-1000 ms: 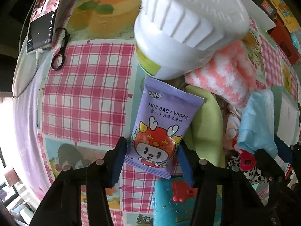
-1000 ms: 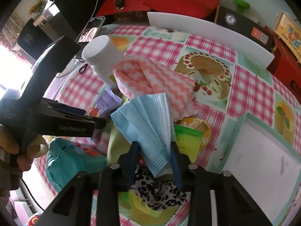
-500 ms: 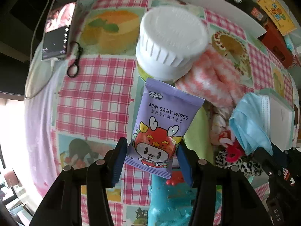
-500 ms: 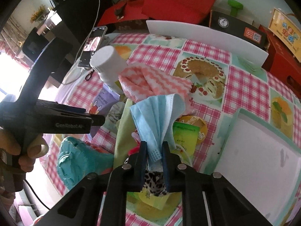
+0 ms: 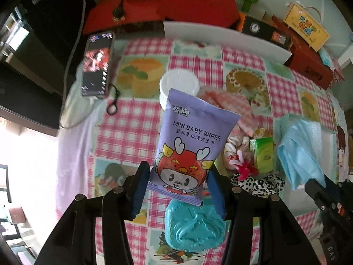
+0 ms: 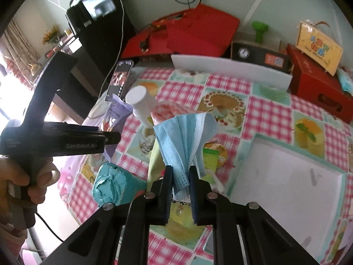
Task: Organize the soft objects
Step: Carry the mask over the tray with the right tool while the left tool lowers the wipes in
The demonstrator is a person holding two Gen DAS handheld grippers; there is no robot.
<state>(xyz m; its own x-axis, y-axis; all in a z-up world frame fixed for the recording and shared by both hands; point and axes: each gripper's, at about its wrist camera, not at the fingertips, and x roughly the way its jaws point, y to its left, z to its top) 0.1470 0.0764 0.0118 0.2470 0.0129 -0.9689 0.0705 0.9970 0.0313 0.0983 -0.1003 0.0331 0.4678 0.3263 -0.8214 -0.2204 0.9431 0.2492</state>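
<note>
Broadly, everything is sitting around or above the table [image 6: 271,108], whose glossy cloth is printed in pink gingham squares and cake pictures. Largest on it is a flat white rectangular tray [image 6: 284,176] with a pale green rim, lying at the table's right side. A long white board [image 6: 229,68] is standing on edge along the table's far side, with red boxes behind it. Near the table's middle a pink-and-white striped fuzzy cloth [image 5: 227,103] is lying rumpled, and a white ribbed-lid tub [image 6: 141,103] is leaning just beside it on the left. At the table's near edge a teal moulded plastic piece [image 5: 196,227] with raised relief is resting, and a leopard-print fabric scrunchie [image 5: 258,183] with a red trim is lying to its right, next to a small green carton [image 5: 262,154]. A dark phone [image 5: 97,64] is lying at the table's far-left corner. Above the table, the left gripper [image 5: 178,187] is pinching the bottom of a smooth lilac foil baby wipes pack [image 5: 189,141], its blue pads pressing on both edges so the pack is standing upright, clear of the cloth. Beside it, the right gripper [image 6: 181,185] is clamping the bunched lower end of a pleated light-blue face mask [image 6: 185,137], which is fanning upward, lifted above the pile and left of the tray.
</note>
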